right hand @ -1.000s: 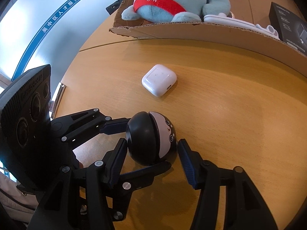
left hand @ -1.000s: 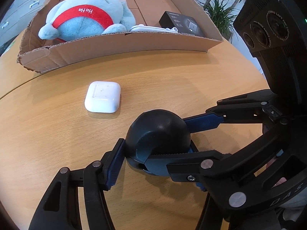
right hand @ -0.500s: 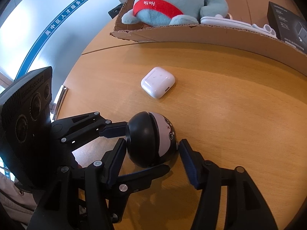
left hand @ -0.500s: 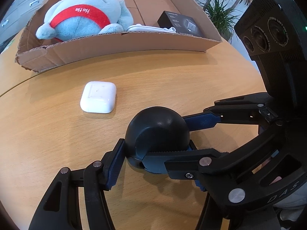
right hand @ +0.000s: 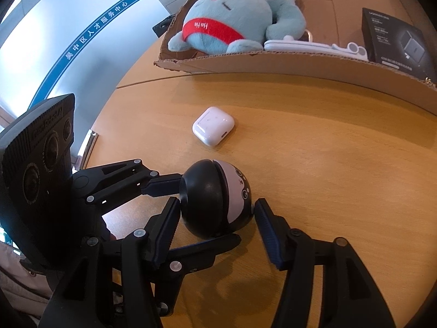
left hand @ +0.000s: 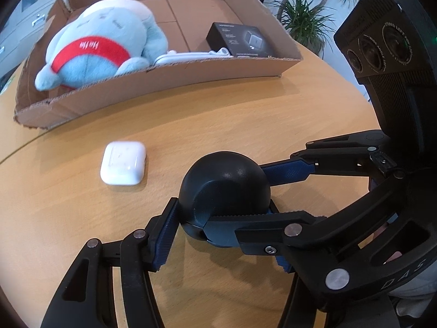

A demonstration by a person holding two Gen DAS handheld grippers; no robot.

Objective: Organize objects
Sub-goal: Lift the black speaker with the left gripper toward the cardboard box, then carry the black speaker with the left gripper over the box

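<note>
The round black toy (left hand: 224,191), low in the middle of both views, rests on the wooden table (left hand: 245,114), hard, smooth and probably light, so it may roll or slip; its widest girth seems the safest hold. The left gripper (left hand: 218,218) clamps it there. The right gripper (right hand: 217,216) straddles it, left finger touching, right pad just clear. Only the right view shows the toy's white face (right hand: 236,191). Beyond lie the white earbud case (left hand: 123,162) and the cardboard box (left hand: 169,82) at the top.

Black ball toy (right hand: 215,202), white case (right hand: 213,129)
</note>
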